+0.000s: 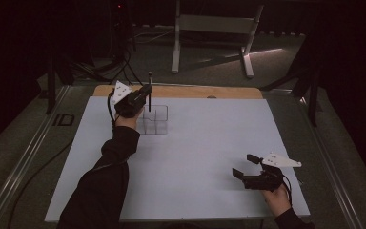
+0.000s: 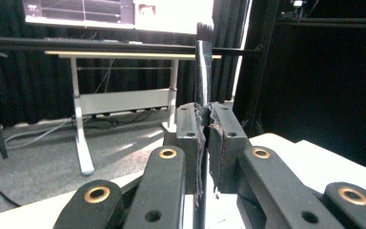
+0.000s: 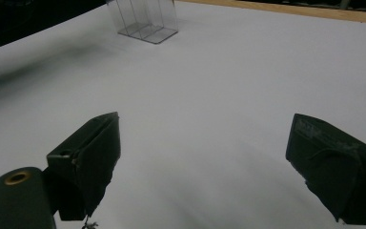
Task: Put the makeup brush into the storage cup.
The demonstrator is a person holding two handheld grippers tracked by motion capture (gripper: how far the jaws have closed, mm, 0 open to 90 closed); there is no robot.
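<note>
Dim, dark-edged pictures; the pale surface is the brightest area, a monitor glares, and close jaws blur softly.

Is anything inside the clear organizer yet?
The clear organizer looks empty where its compartments show. The left hand-held gripper holds a dark brush upright above it; its near-left part is hidden in the high view.

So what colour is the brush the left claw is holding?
Black, handle and bristles alike; the brush shows best in the left gripper view, clamped upright in the left claw.
</note>
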